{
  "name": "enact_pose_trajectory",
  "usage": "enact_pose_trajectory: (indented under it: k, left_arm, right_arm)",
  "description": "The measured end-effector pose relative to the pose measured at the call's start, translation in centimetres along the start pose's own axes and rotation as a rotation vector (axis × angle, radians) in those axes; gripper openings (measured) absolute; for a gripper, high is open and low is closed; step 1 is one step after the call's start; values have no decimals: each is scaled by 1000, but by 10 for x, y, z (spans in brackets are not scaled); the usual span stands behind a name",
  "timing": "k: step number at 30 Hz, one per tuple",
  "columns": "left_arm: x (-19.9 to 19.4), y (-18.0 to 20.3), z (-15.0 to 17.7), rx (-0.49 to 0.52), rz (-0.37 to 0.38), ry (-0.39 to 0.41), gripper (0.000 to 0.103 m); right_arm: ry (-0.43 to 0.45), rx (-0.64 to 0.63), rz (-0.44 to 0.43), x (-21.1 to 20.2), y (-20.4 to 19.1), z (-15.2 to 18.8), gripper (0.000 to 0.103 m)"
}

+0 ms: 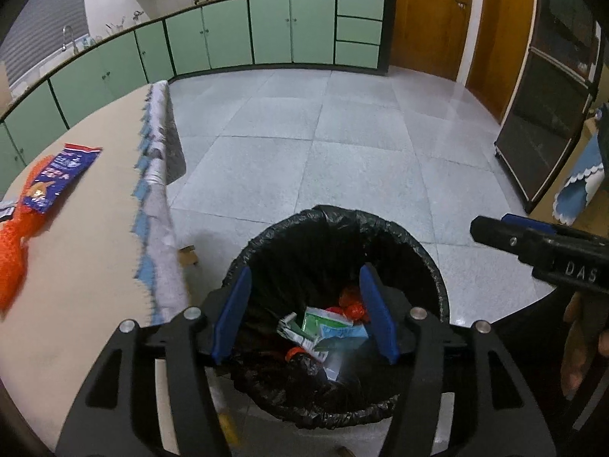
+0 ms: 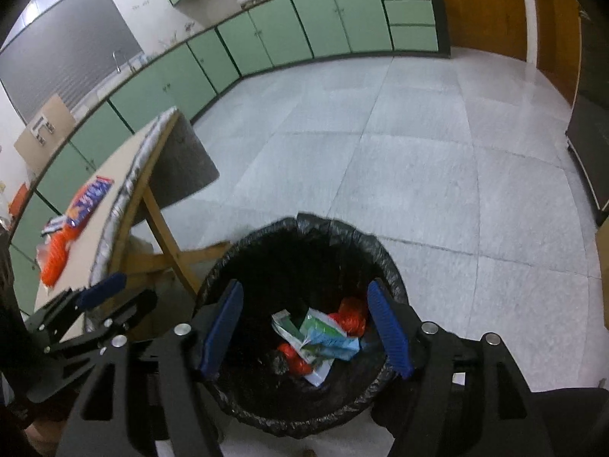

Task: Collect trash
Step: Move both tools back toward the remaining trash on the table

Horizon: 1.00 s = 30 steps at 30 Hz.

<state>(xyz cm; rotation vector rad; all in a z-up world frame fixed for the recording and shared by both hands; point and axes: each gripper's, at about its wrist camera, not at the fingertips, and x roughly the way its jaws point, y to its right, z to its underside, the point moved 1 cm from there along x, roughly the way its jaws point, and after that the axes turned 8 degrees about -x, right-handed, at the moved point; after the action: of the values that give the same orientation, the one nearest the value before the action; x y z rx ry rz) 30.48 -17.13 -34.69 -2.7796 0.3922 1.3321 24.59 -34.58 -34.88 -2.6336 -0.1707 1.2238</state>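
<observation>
A round bin with a black liner (image 1: 266,236) (image 2: 323,228) stands on the floor beside the table. Inside it lie green-and-white wrappers (image 1: 323,325) (image 2: 323,337) and orange net scraps (image 1: 352,306) (image 2: 352,318). My left gripper (image 1: 304,312) hangs open above the bin's mouth, nothing between its blue pads. My right gripper (image 2: 308,327) is open over the same bin, also empty. On the table lie a blue snack wrapper (image 1: 61,175) (image 2: 91,198) and an orange net bag (image 1: 11,251) (image 2: 55,255). The left gripper's body (image 2: 87,320) shows in the right wrist view.
The beige table (image 1: 95,266) (image 2: 114,175) with a grey cloth along its edge sits left of the bin. Green cabinets (image 1: 266,30) line the far wall. A dark cabinet (image 1: 544,122) stands at the right. Tiled floor (image 1: 304,133) stretches beyond the bin.
</observation>
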Motion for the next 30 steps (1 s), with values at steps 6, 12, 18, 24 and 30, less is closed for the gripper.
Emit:
enact_pose_trajectory:
  k: [6,12,18,24,30]
  left_arm:
    - [-45,-19,-7,-41,-8,77,63]
    - [-88,-54,-8,-111,-61,145,64]
    - [-128,-101,1,-195,-139,209,68]
    - [-166,-165,13,-284,-237,267,69]
    - [-193,-226,18,-348,-316,326,69]
  right_arm:
    - [38,-34,-6,-15,-15,-8,68]
    - [59,-104,-40,-25,-50,-17,68]
    - [95,-206,-102,-34,-106,-30,68]
    - [117,-319,-181,-33,-176,-40,68]
    - [131,-419,-259,-24,-243,-47,68]
